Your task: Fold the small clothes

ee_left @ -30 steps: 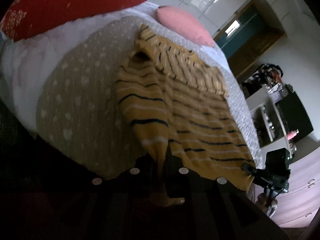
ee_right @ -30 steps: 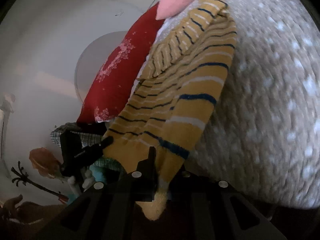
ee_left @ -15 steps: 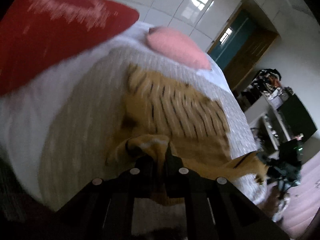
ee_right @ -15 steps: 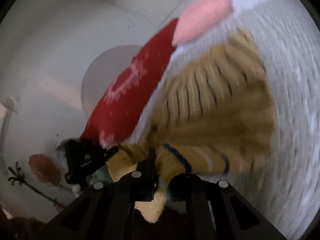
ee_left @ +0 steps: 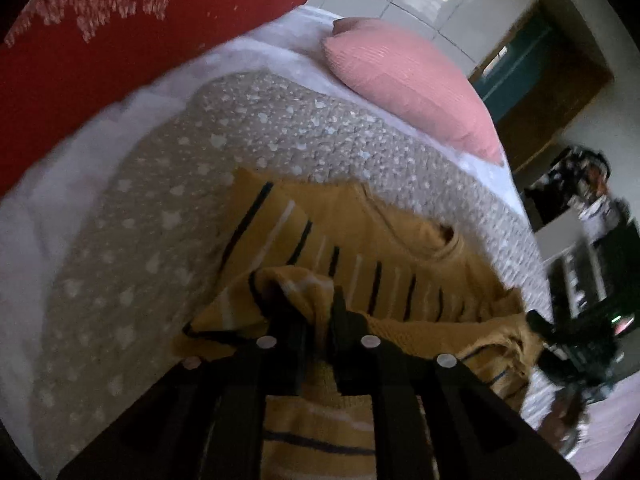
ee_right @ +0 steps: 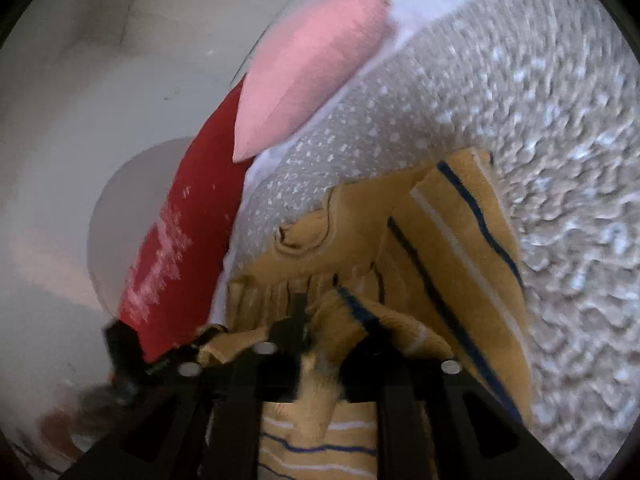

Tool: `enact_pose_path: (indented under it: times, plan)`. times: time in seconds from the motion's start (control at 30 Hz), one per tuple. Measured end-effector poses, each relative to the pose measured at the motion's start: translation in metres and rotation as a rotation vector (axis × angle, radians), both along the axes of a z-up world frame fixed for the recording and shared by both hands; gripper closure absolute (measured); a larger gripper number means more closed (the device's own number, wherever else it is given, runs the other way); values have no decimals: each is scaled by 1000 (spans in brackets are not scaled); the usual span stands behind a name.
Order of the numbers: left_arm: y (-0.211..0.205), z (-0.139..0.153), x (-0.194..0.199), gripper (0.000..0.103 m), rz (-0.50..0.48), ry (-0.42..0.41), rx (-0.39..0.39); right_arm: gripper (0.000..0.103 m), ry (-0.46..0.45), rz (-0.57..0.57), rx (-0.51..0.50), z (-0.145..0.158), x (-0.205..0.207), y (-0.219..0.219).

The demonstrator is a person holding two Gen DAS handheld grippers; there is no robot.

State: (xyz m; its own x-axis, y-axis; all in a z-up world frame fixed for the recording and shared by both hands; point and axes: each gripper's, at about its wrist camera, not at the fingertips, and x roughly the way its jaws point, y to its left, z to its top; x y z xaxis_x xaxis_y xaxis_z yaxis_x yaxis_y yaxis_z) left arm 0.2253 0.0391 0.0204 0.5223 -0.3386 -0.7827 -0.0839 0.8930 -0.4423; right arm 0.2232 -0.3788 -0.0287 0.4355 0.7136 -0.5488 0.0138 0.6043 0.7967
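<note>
Both grippers, left [ee_left: 320, 320] and right [ee_right: 320, 332], are clenching the sweater's [ee_left: 360, 248] hem (yellow, striped), jaws pinching fabric above the blanket [ee_left: 160, 208].

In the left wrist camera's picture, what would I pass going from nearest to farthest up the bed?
Left gripper → yellow striped sweater → grey star-patterned blanket → pink pillow

Left gripper [ee_left: 320, 312], right gripper [ee_right: 320, 320]: matte black angular frames, four round silver screw heads each.
</note>
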Motion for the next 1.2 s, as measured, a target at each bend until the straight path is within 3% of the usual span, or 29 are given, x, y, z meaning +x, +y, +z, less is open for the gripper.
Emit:
enact_pose_path:
  times: [0.07, 0.17, 0.23, 0.33, 0.4, 0.57, 0.77, 0.83, 0.9, 0.93, 1.0, 1.03, 1.1, 1.2]
  plan:
    - [8, -3, 7, 85, 19, 6, -60, 60, 16, -24, 65, -10, 12, -6]
    - [25, -6, 19, 68, 78, 15, -132, 43, 34, -78, 135, -18, 31, -9]
    - [39, -5, 25, 57, 128, 1, -155, 38, 34, -125, 163, -19, 39, -14]
    - [59, -3, 31, 55, 184, 0, -181, 36, 50, -169, 171, -20, 51, -18]
    - [67, 0, 30, 55, 193, -1, -167, 24, 27, -207, 111, -13, 56, -20]
    - [62, 5, 4, 53, 113, -9, -21, 21, -48, -203, 29, 16, 46, -26]
    - [45, 0, -46, 51, -9, -28, 159, 21, -141, 1, -292, 46, -12, 13]
    - [39, -9, -62, 46, -31, -24, 223, 21, -156, 46, -334, 42, -30, 20]
    - [31, -24, -70, 45, -59, 9, 316, 21, -158, 83, -391, 34, -43, 30]
    - [29, -31, -70, 50, -71, 24, 372, 21, -147, 92, -409, 28, -46, 33]
    - [28, -37, -73, 73, -47, 20, 539, 25, -114, 78, -432, 15, -48, 32]
    - [36, -37, -73, 77, -23, 26, 556, 27, -99, 72, -446, 8, -46, 30]
    - [54, -34, -75, 86, 50, 46, 530, 34, -84, 62, -478, 6, -42, 31]
    - [78, -23, -88, 84, 74, 5, 379, 33, -164, 35, -577, 34, -51, 47]
